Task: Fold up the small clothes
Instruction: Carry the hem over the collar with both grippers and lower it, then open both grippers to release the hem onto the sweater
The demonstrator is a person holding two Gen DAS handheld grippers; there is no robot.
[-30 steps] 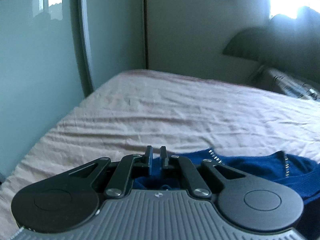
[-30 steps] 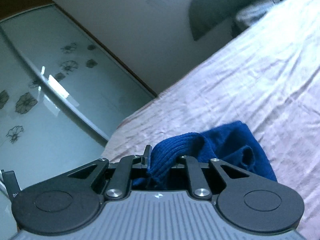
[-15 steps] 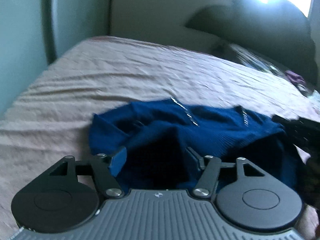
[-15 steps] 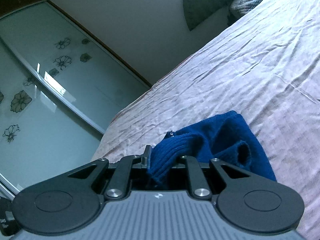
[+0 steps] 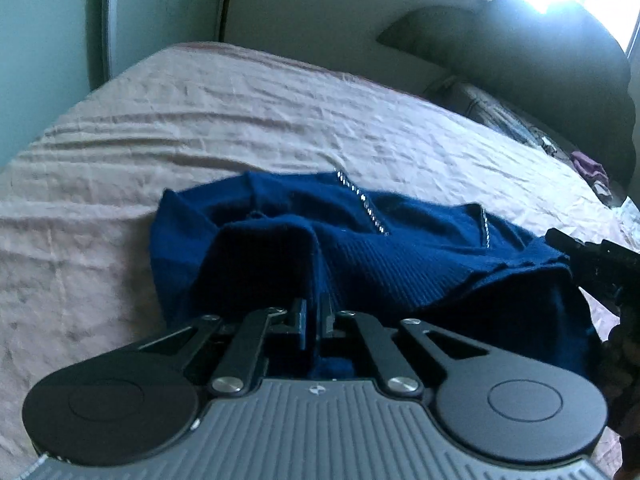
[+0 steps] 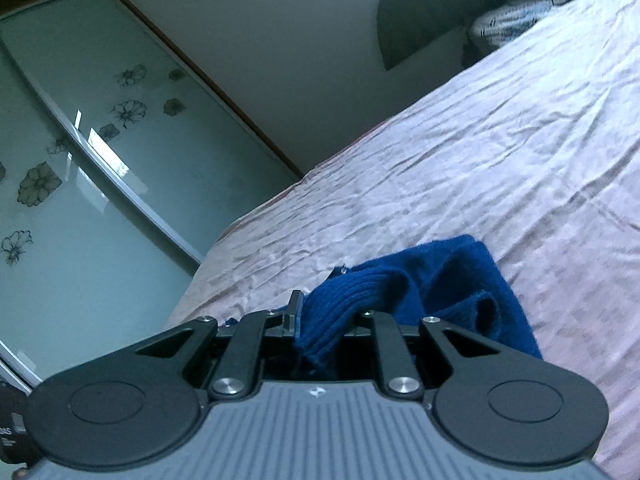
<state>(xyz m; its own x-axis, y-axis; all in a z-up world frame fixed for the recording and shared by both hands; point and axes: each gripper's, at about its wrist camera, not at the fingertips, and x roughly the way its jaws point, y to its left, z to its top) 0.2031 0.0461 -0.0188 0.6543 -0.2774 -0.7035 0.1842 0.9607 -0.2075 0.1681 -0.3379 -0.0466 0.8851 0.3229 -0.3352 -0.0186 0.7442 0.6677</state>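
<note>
Here we list the left hand-held gripper [image 5: 314, 312] first: jaws drawn nearly together, a fold of the blue jumper [image 5: 400, 256] pinched between the pads. We judge it clenched on cloth, since a ridge of knit rises straight out of the narrow gap.

Right hand-held gripper [image 6: 320, 320]: clenched on a ribbed edge of the same jumper [image 6: 460, 280], the ribbing bunched between the fingers and trailing forward and to the right.

Relation that matters: we hold the jumper at two points. From the left hand-held gripper it spreads ahead and away to the right, where the right hand-held gripper [image 5: 592, 260] shows at the frame's edge, touching the far end of the cloth. So the long axis runs across, from one hand to the other, and neither hand is nearer; each is already at its own end.

Jumper: rumpled, partly raised at both grips, its middle sagging onto the bed [image 5: 240, 128]. Two lines of bright studs [image 5: 362, 204] mark what we take for the neckline, facing away from us.

Bed: pale creased sheet, the jumper lying near its close edge. Dark headboard [image 5: 520, 40] beyond.

Judgement: the next move wants both ends carried together, taut, to lay the fold flat.
</note>
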